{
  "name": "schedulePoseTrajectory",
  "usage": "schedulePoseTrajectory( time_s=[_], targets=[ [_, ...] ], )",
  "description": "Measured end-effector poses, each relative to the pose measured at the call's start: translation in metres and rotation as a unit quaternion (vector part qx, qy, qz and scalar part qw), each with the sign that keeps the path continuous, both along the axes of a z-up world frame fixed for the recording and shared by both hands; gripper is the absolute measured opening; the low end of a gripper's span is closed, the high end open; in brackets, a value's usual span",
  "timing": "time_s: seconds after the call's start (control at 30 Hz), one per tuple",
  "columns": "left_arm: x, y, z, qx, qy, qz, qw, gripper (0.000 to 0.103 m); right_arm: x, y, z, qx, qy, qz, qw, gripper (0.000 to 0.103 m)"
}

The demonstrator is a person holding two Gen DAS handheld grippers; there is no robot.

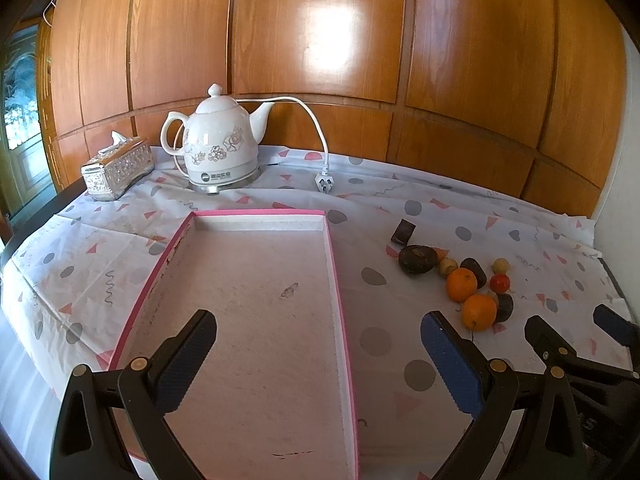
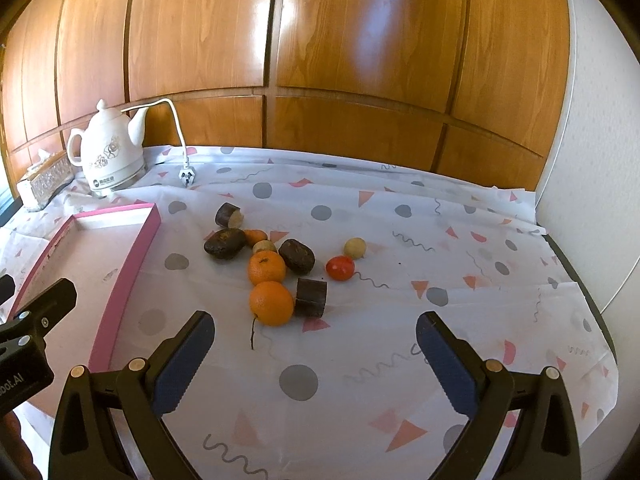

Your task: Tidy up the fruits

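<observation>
A shallow pink-rimmed box (image 1: 334,280) lies on the patterned tablecloth; it holds nothing and also shows in the right wrist view (image 2: 132,264). My left gripper (image 1: 318,360) is open and empty above the box's near right part. Right of the box lies a cluster of fruit: two oranges (image 2: 271,303) (image 2: 266,267), a red tomato (image 2: 340,268), a pale round fruit (image 2: 355,248), a dark avocado (image 2: 225,243) and several dark brown pieces (image 2: 311,297). The cluster also shows in the left wrist view (image 1: 479,312). My right gripper (image 2: 316,354) is open and empty, just in front of the nearest orange.
A white floral electric kettle (image 1: 218,144) with cord and plug (image 1: 325,182) stands at the back left beside a silver tissue box (image 1: 118,169). Wooden panelling rises behind the table. A white wall (image 2: 592,160) bounds the right side. The table edge runs along the left.
</observation>
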State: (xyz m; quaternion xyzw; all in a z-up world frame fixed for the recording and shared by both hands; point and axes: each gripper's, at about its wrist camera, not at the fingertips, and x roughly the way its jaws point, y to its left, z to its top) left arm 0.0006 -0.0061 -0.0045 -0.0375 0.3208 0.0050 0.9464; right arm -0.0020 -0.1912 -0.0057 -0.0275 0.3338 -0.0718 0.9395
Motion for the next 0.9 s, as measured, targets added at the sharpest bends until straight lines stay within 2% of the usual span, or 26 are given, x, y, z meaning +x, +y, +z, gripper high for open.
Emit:
schedulePoseTrajectory(
  time_s=[0.67,0.8,0.9],
  targets=[
    [0.002,-0.011,-0.002,0.008,0.005,-0.016,0.9998,0.103,0.005,-0.011,-0.008,0.011,0.015,-0.005,1.0,0.102],
    [0.005,-0.017,-0.004,0.003,0.013,-0.037,0.9992,0.103,0.008,-0.021,-0.015,0.023,0.028,-0.01,0.999,0.102],
    [0.009,-0.026,-0.008,-0.007,0.028,-0.07,0.9971,0.103,0.014,-0.036,-0.025,0.043,0.051,-0.013,0.998,0.1]
  ],
)
